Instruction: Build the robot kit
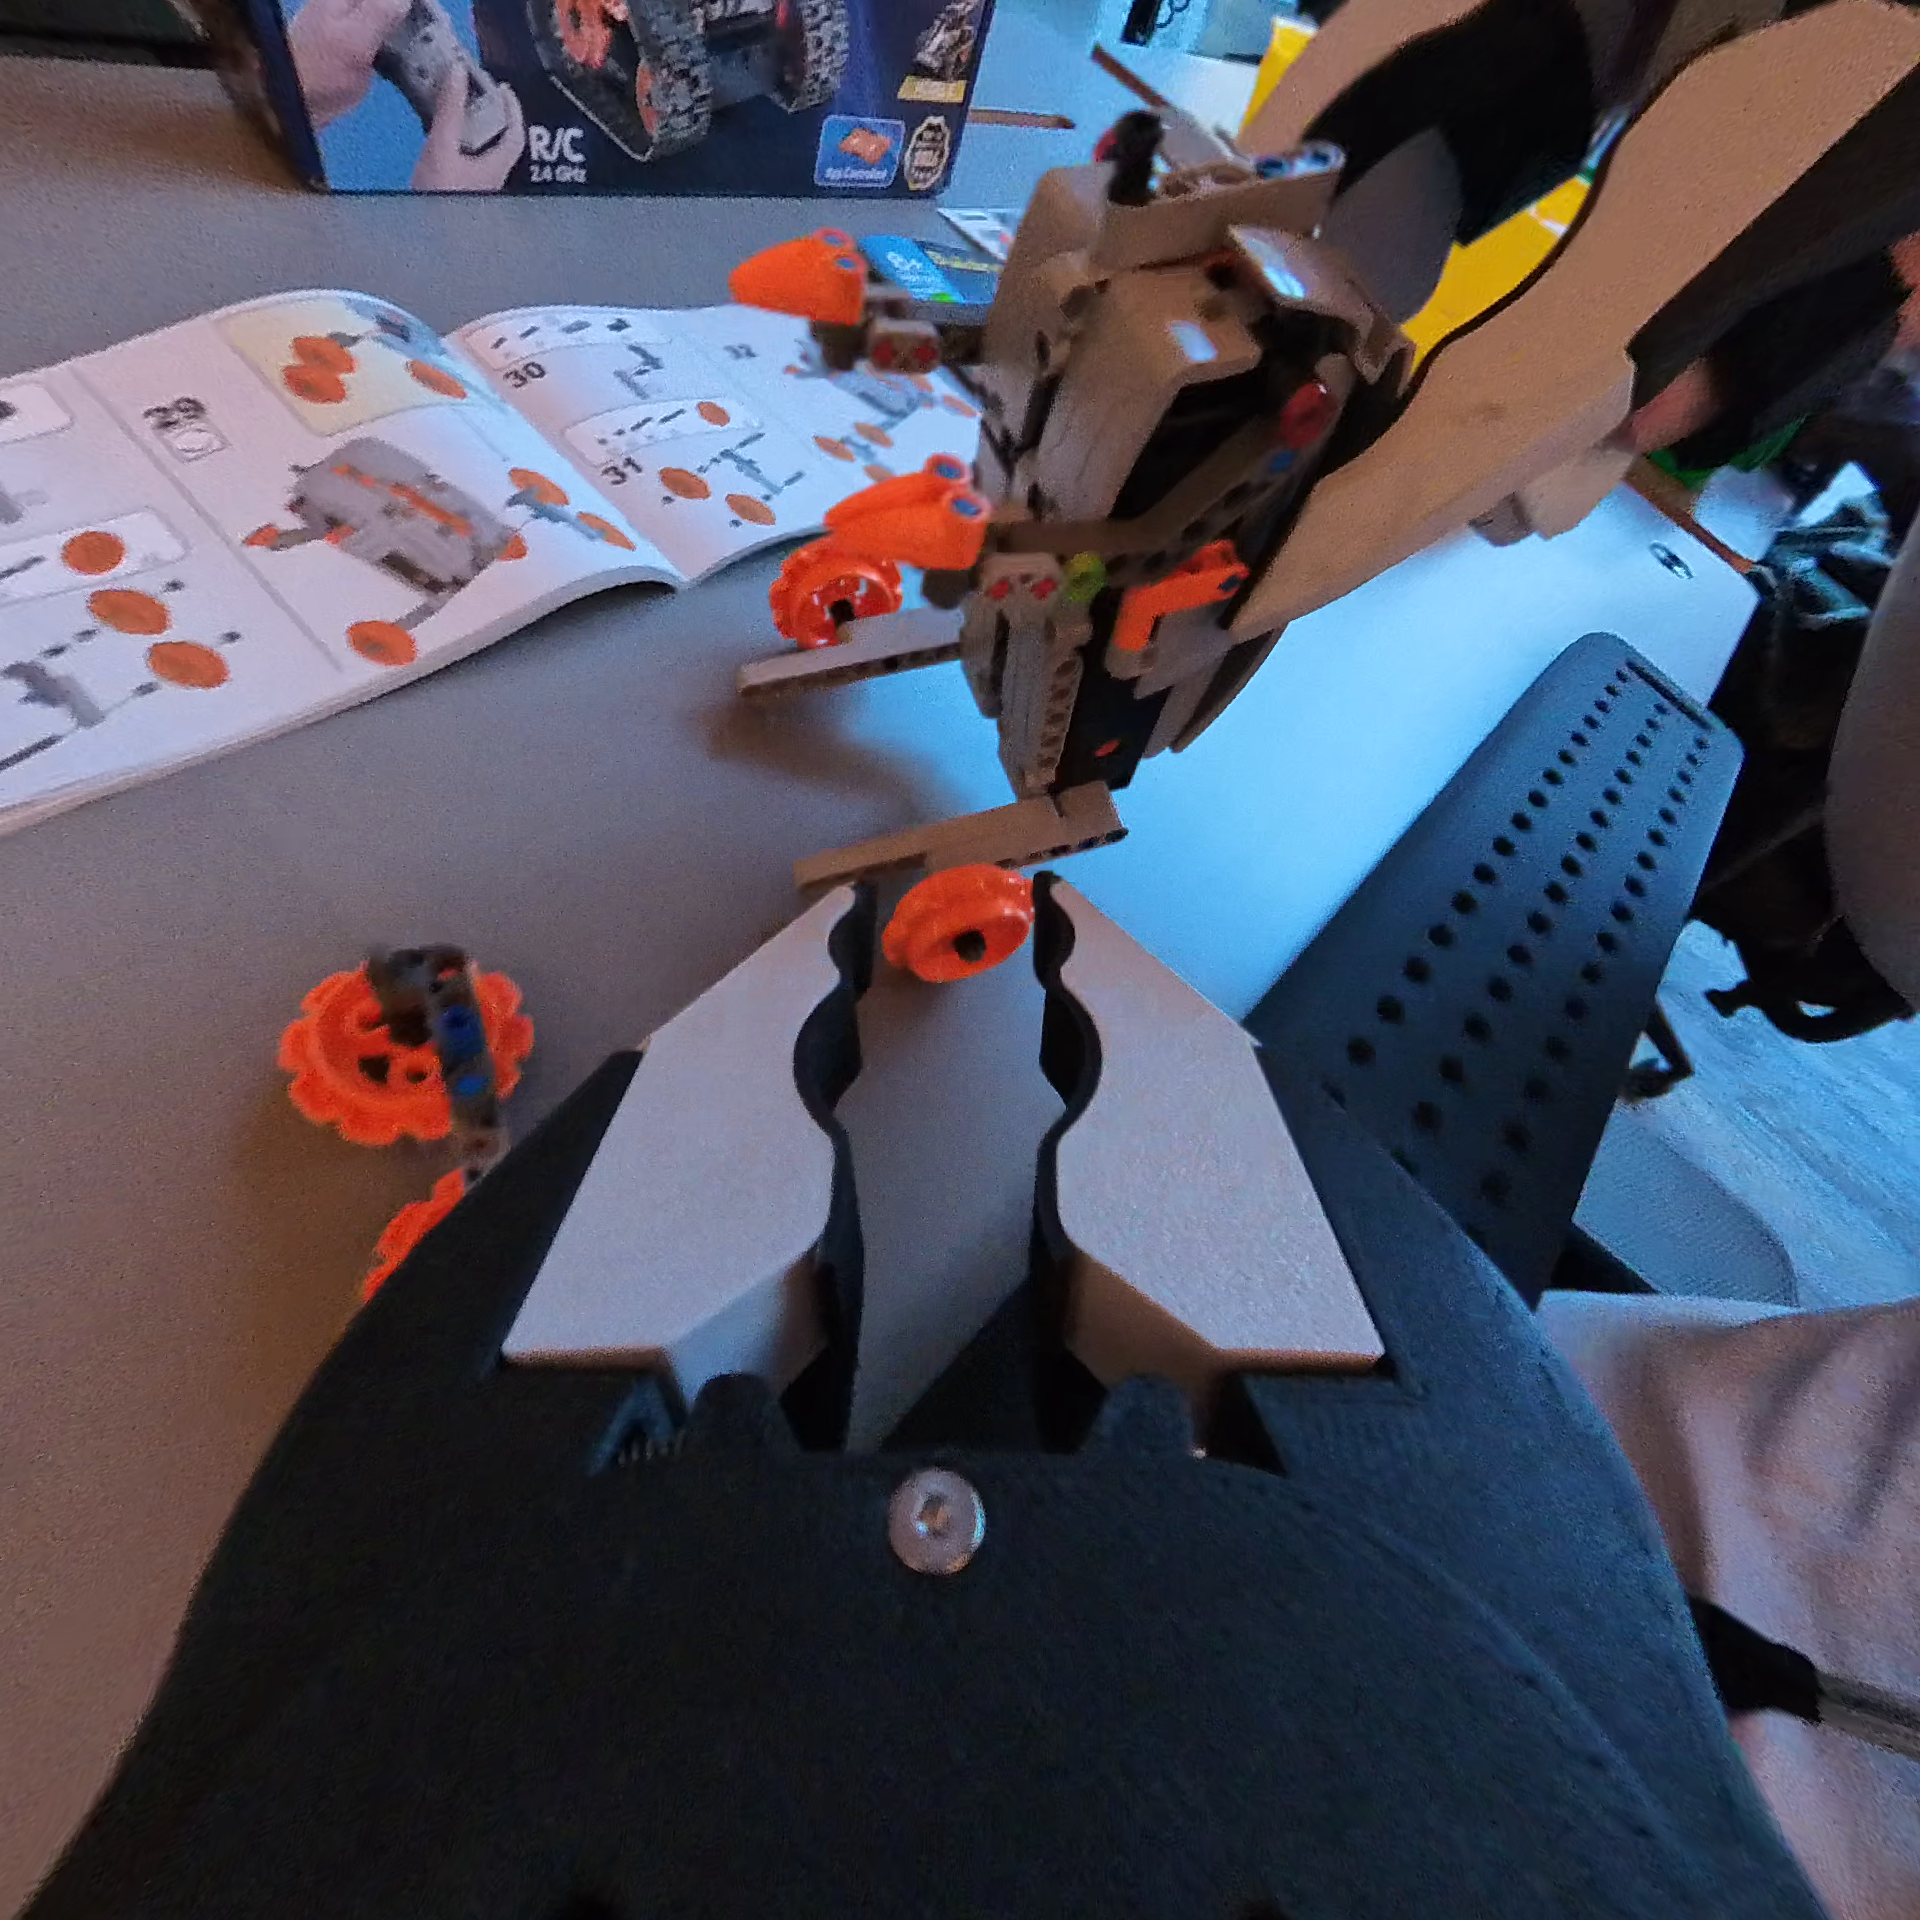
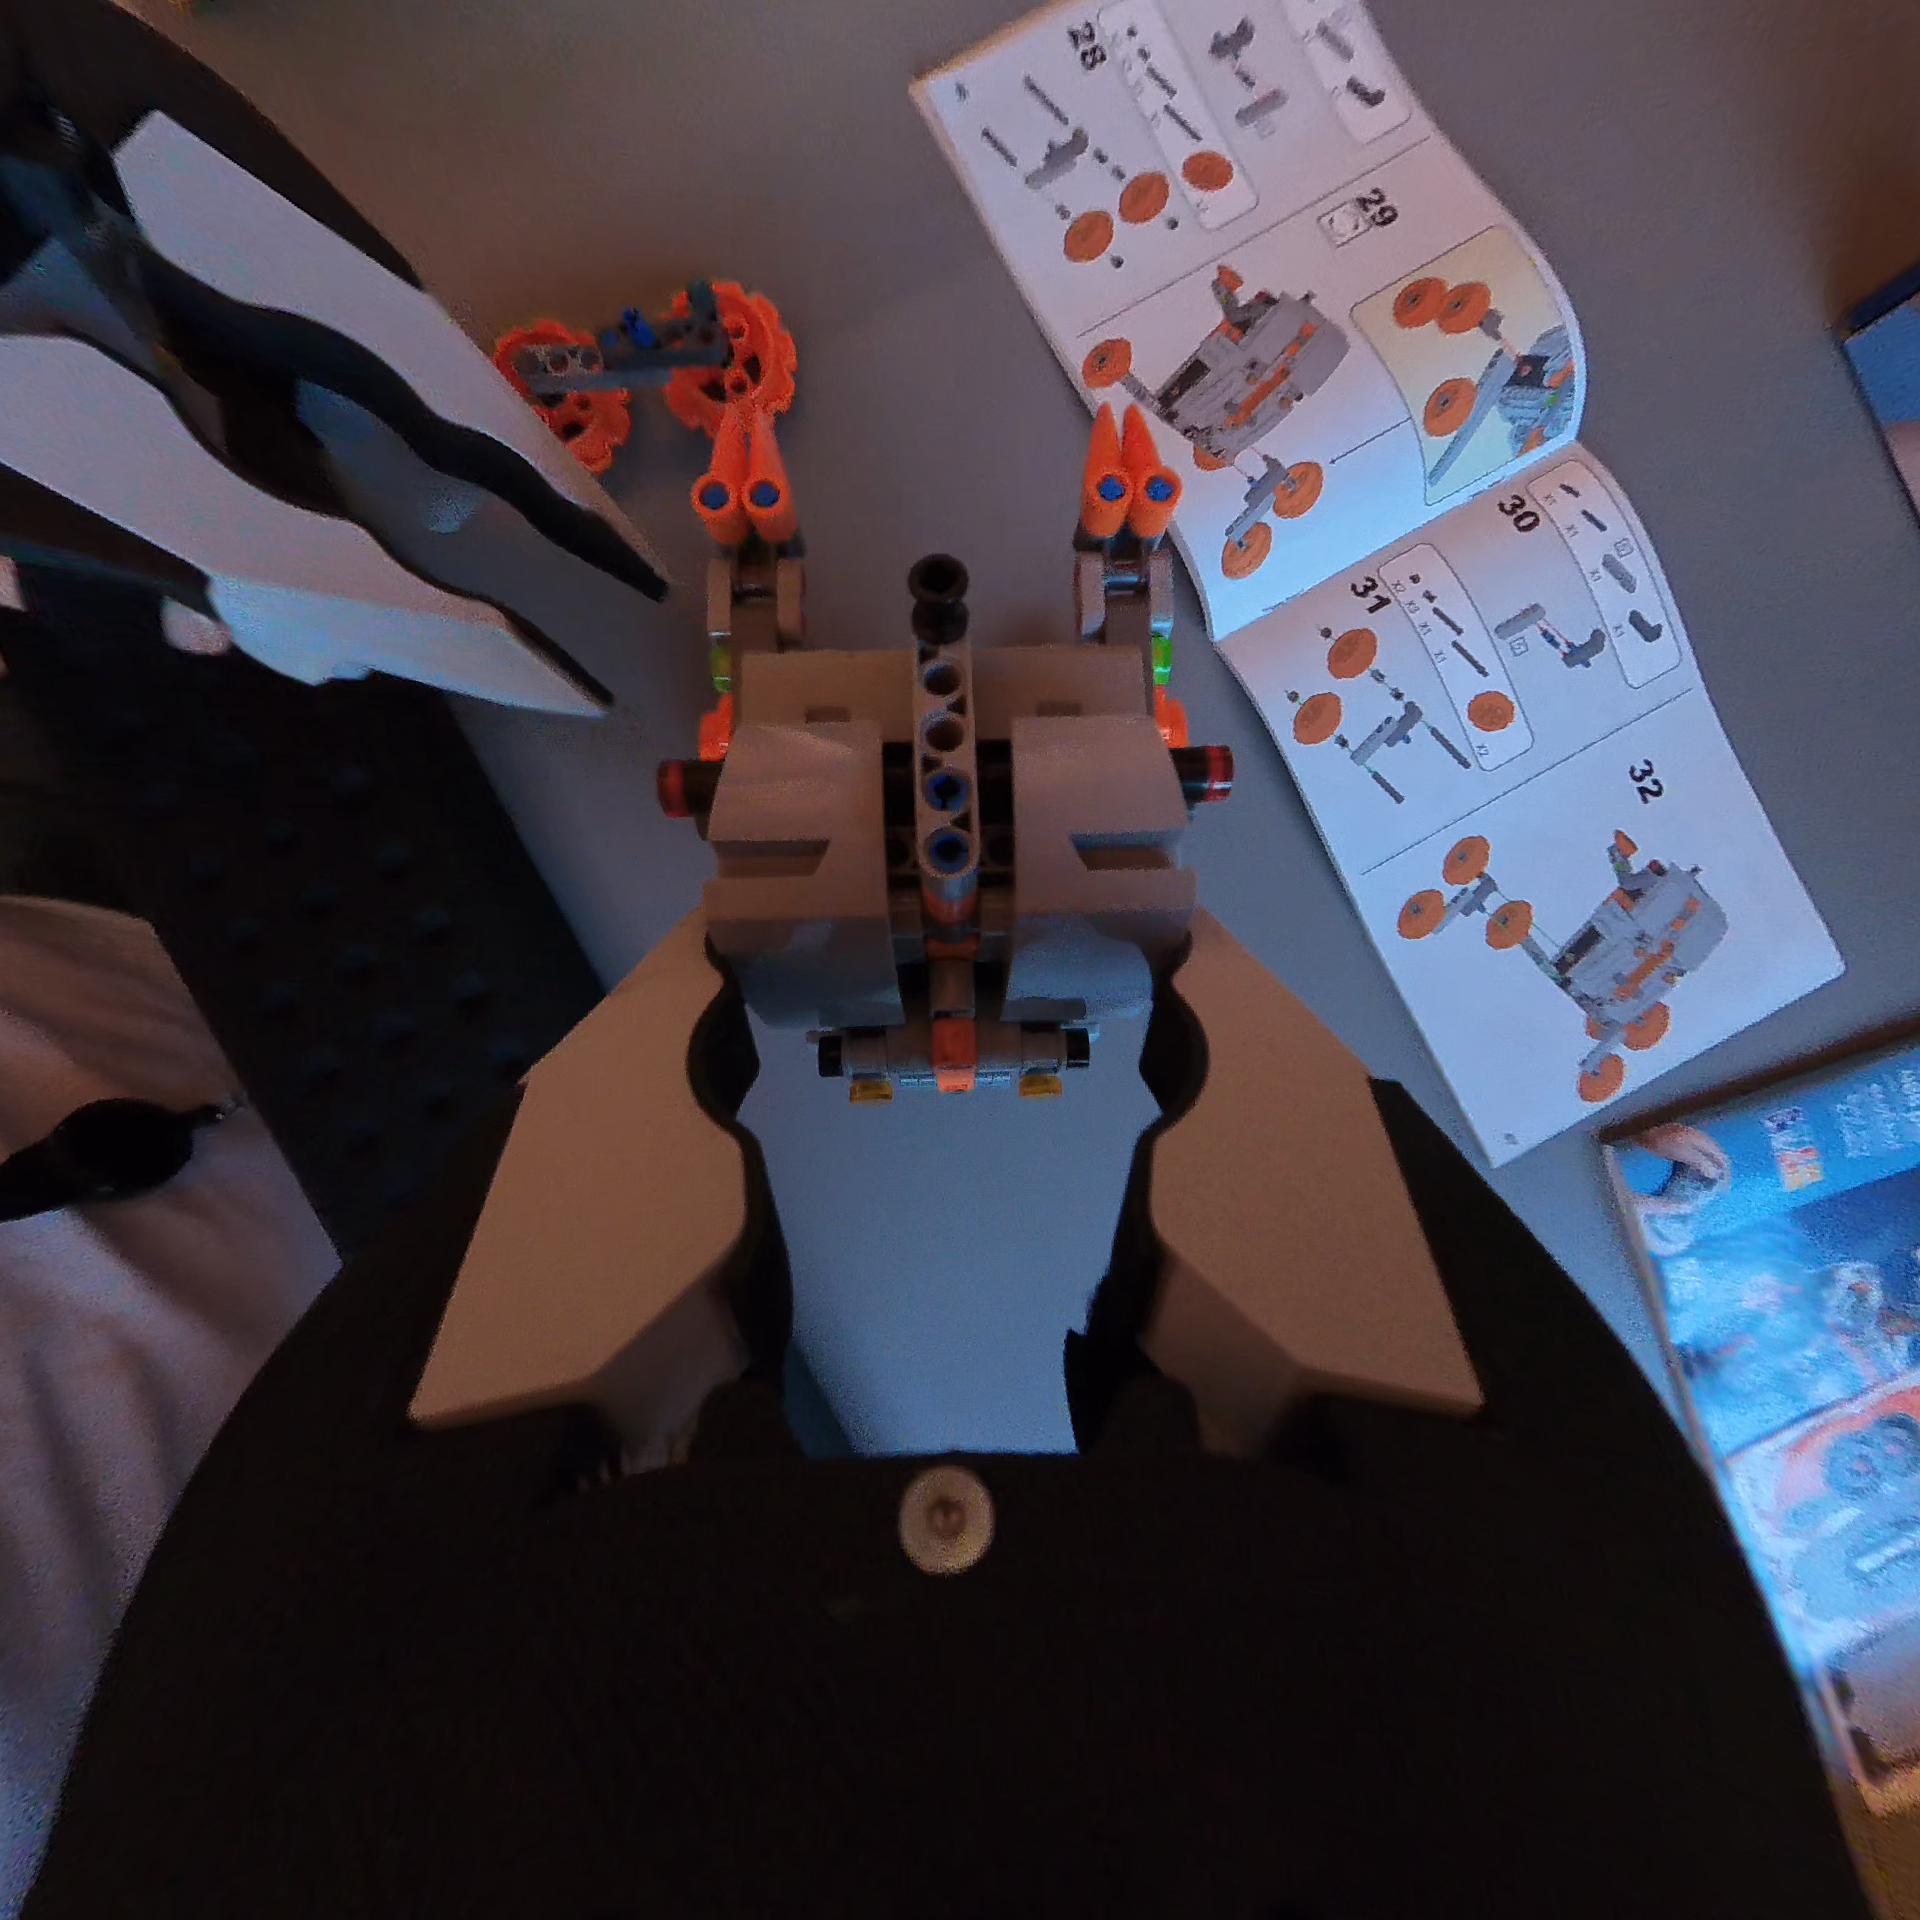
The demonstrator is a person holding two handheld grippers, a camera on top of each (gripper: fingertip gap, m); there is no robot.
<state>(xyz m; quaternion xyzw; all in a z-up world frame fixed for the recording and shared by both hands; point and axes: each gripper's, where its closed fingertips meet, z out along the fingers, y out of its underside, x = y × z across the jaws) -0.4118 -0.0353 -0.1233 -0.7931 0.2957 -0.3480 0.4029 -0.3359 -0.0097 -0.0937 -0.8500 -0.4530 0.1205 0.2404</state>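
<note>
Left gripper (image 1: 951, 914) has its two fingers set a little apart with a small orange wheel (image 1: 958, 923) lodged between the tips; whether both tips actually press it cannot be told. That wheel hangs under a grey studded beam (image 1: 961, 836), which projects leftward from the lower end of the grey brick model (image 1: 1132, 488). Left of the gripper, a loose sub-assembly of orange toothed wheels on a short dark beam (image 1: 410, 1049) lies on the grey table (image 1: 520, 831). An open instruction booklet (image 1: 343, 499) lies flat beyond it, and a blue product box (image 1: 623, 94) stands at the far edge. Model is held clear of the table, long axis steeply tilted, with its orange cone-tipped prongs (image 1: 904, 509) pointing left toward the booklet. A second orange wheel (image 1: 836, 597) sits on a parallel grey beam higher up. Right gripper (image 2: 951, 966) is clamped on the model's grey body, one finger on each flank. In the right wrist view the model's long axis runs straight away from the camera, with two pairs of orange prongs at the far end, a grey holed beam with blue pins along the centre, and red-tipped pins protruding at both sides. Body is mainly grey with a black core and orange and lime accents. To the right, a black perforated chair seat (image 1: 1507, 935) stands beside the table.
</note>
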